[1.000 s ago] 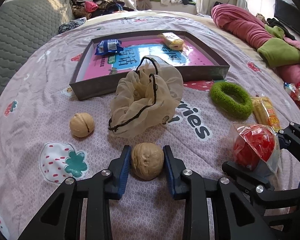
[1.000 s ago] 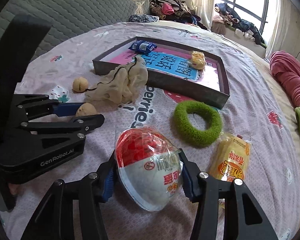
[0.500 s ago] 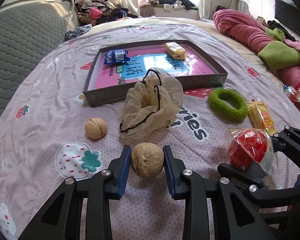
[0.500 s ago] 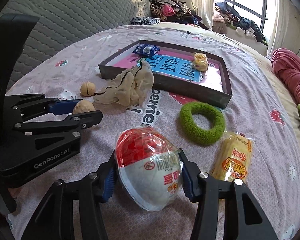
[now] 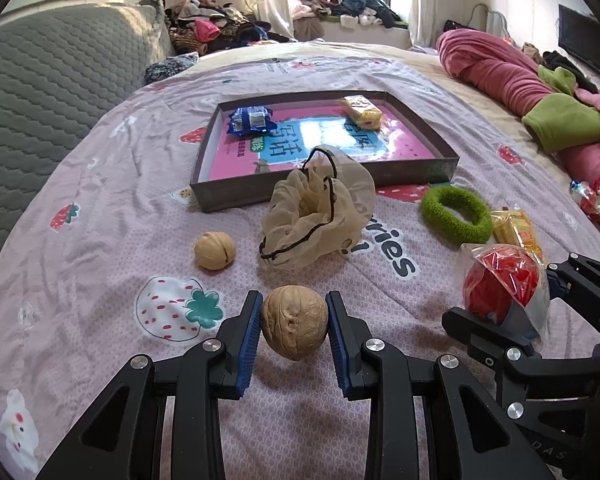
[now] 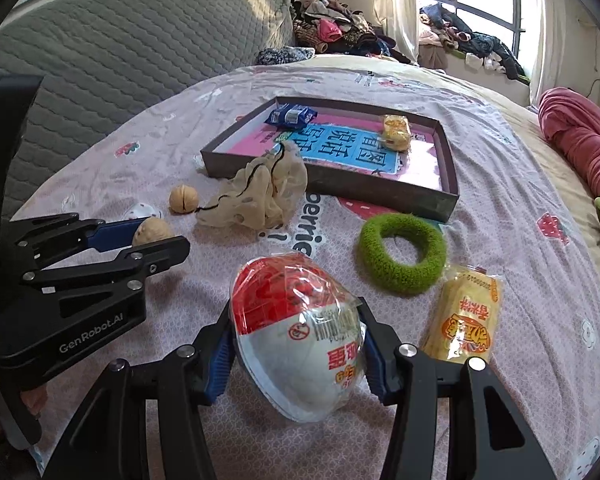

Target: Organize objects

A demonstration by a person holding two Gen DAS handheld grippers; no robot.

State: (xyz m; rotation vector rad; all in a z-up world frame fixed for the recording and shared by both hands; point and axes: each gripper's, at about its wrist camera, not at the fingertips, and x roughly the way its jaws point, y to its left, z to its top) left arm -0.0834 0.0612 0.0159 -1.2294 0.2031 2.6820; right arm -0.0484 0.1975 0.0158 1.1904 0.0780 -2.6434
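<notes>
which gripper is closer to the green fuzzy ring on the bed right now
Right. The right gripper, shut on the red and white packet, sits just short of the green ring. The left gripper, holding a walnut, is farther off, across the bedspread.

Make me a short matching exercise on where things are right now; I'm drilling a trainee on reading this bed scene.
Things:
1. walnut
2. red-and-white packet
3. blue snack packet
4. green ring

Places:
A. inside the box
B. clamped in the right gripper
C. lying on the bedsheet beside the box
D. clamped in the left gripper

Pairs: 1-D, 2-B, 3-A, 4-C
</notes>
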